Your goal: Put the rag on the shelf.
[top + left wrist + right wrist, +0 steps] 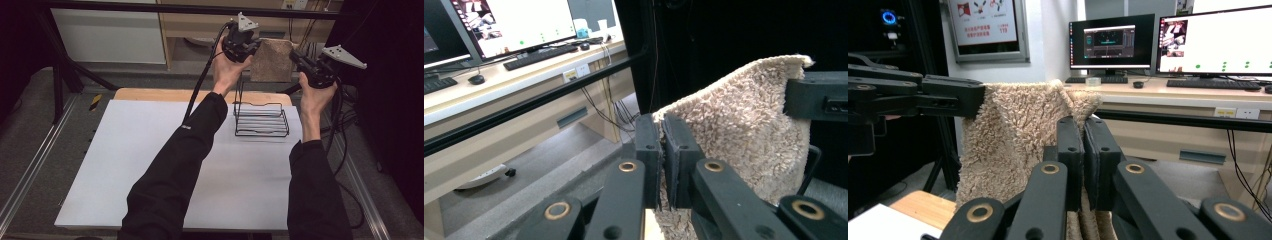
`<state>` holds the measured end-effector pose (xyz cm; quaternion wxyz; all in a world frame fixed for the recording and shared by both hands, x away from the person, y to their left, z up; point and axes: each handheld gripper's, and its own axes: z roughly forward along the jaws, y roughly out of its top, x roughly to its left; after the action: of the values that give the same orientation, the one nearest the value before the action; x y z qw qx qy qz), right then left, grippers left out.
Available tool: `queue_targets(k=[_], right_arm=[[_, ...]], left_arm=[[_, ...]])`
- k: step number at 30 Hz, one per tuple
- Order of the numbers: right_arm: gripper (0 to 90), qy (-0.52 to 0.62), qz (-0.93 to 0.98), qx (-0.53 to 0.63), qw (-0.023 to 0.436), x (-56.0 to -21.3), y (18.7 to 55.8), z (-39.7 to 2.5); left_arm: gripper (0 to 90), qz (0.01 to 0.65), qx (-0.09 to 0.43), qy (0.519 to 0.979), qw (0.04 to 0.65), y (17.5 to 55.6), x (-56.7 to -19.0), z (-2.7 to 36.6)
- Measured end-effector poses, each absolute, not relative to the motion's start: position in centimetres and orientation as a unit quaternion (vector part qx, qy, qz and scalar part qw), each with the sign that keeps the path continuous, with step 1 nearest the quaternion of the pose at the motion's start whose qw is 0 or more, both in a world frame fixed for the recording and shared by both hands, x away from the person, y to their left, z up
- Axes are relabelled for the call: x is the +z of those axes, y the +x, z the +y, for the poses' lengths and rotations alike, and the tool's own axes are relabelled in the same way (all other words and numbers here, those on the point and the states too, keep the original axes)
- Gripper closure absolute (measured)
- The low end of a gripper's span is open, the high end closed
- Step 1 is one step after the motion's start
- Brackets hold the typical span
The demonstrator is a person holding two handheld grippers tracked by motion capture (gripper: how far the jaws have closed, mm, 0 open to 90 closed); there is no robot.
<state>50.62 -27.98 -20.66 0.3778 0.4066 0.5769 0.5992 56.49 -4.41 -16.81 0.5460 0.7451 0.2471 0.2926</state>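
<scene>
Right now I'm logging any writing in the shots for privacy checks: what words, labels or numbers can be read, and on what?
No text can be quoted.
Wall poster: red lines of writing, too blurred to read.
Monitors: screen contents too small to read.
Sleeve: a small pale mark, unreadable.
Towel, held by both grippers, and the wire rack: no writing on either.

Towel point(744, 130) lower edge cut off by frame bottom; pinched corners hidden between jaws.
</scene>
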Motion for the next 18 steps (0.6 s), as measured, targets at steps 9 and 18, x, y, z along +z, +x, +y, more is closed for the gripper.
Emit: queue_targets(k=[9,18], right_arm=[[86.8,0.416,0.582,0.595,0.366,-22.5,50.1,-29.0],[86.6,0.421,0.577,0.602,0.357,-24.0,49.2,-30.0]], left_arm=[[85.8,0.227,0.276,0.756,0.548,55.4,-18.5,-4.8],[85.7,0.204,0.259,0.769,0.548,53.9,-19.3,-5.4]])
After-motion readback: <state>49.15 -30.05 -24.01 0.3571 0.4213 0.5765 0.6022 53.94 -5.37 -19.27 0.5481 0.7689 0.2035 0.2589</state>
